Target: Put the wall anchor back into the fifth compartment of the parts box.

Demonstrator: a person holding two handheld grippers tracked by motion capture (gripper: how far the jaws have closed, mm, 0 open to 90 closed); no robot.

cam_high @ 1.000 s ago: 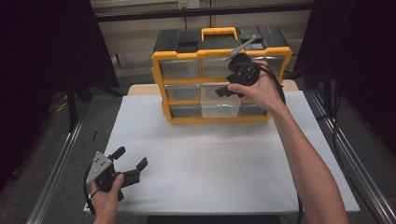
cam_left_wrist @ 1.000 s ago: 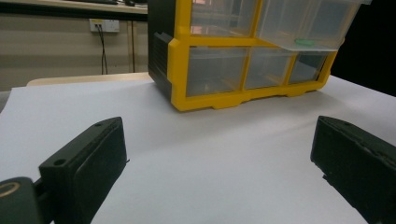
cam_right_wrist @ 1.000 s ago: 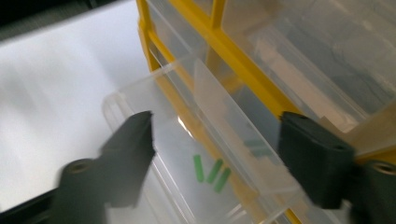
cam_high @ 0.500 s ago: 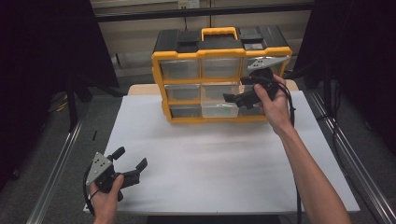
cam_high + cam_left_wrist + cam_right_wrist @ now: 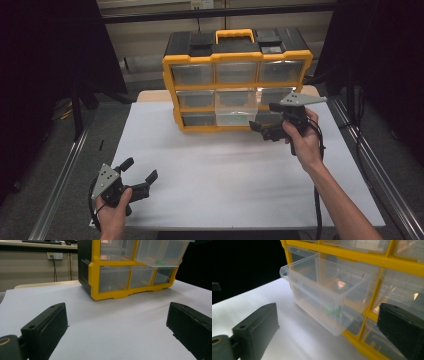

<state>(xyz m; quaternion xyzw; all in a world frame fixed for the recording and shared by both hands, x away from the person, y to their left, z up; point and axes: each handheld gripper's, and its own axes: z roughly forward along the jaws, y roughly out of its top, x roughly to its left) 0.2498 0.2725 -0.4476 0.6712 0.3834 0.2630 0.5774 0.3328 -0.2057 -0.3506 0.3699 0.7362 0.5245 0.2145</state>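
A yellow and black drawer organizer point(image 5: 235, 85) stands at the back of the white table. Its middle clear drawer point(image 5: 236, 107) is pulled out, and a small green piece point(image 5: 333, 311) lies inside it. My right gripper point(image 5: 261, 117) hovers just right of that drawer at the cabinet's lower right. Its jaws have just been opening and stand wide, with nothing gripped; in the right gripper view point(image 5: 329, 325) the drawer point(image 5: 324, 297) lies ahead of them. My left gripper point(image 5: 140, 169) rests open near the front left corner, empty, facing the organizer point(image 5: 130, 270).
The white table top point(image 5: 230, 175) runs between the two grippers. Metal rails point(image 5: 60, 175) run along both table sides. A wall socket point(image 5: 54, 255) and cable sit on the wall behind. The other drawers of the organizer are pushed in.
My right gripper came down from the organizer's upper right to its lower right, next to the pulled-out drawer, with its jaws wider apart. The left gripper stayed where it was.
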